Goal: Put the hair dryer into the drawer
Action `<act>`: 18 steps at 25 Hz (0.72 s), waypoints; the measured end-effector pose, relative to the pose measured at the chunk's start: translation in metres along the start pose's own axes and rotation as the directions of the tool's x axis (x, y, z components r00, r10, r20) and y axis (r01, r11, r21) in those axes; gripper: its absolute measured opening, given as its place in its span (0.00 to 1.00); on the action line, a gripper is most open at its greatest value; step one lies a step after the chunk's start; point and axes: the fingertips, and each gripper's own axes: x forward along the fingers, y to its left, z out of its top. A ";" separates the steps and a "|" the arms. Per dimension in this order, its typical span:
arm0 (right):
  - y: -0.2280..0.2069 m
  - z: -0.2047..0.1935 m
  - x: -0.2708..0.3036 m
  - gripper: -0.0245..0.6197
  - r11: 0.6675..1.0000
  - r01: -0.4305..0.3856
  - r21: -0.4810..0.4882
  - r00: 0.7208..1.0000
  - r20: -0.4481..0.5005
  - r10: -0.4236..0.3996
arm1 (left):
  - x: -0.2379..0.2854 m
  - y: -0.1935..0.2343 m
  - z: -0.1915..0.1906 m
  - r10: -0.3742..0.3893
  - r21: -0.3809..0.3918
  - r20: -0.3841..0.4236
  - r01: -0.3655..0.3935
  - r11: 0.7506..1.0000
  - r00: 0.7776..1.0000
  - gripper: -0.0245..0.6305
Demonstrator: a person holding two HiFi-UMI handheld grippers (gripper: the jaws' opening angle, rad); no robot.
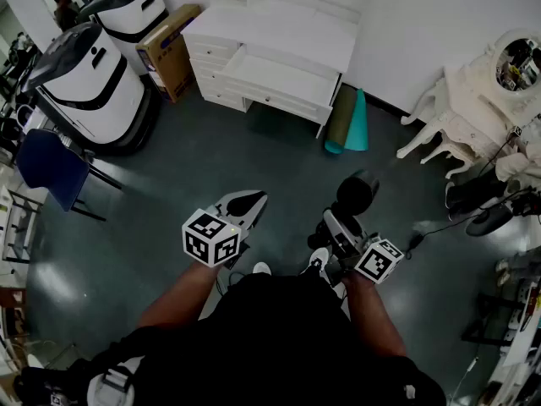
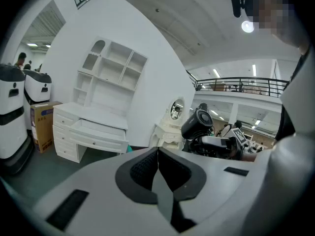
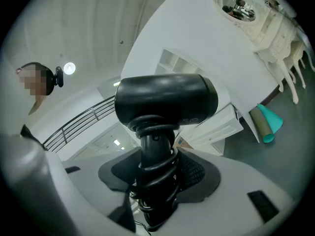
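A black hair dryer (image 1: pixel 356 191) stands up between the jaws of my right gripper (image 1: pixel 340 228), which is shut on its handle. In the right gripper view the dryer's barrel (image 3: pixel 166 102) lies crosswise above the handle, and the cord is wound round the handle at my right gripper (image 3: pixel 156 173). My left gripper (image 1: pixel 245 203) is beside it to the left, shut and empty, its pads (image 2: pixel 147 166) meeting at the tips. A white desk with an open drawer (image 1: pixel 275 79) stands ahead against the wall. The drawer (image 2: pixel 98 131) also shows in the left gripper view, with the dryer (image 2: pixel 197 123) at right.
Two rolled mats, teal and olive (image 1: pixel 347 121), lean by the desk's right end. A cardboard box (image 1: pixel 169 49) and two white-and-black machines (image 1: pixel 89 83) stand at left, with a blue chair (image 1: pixel 51 167). An ornate white vanity with a mirror (image 1: pixel 482 100) is at right.
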 end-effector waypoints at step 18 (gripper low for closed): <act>0.004 -0.002 -0.006 0.40 0.999 -0.019 0.030 1.000 0.002 0.019 | -0.003 -0.006 -0.001 -0.002 0.008 0.003 0.002 1.000 1.000 0.05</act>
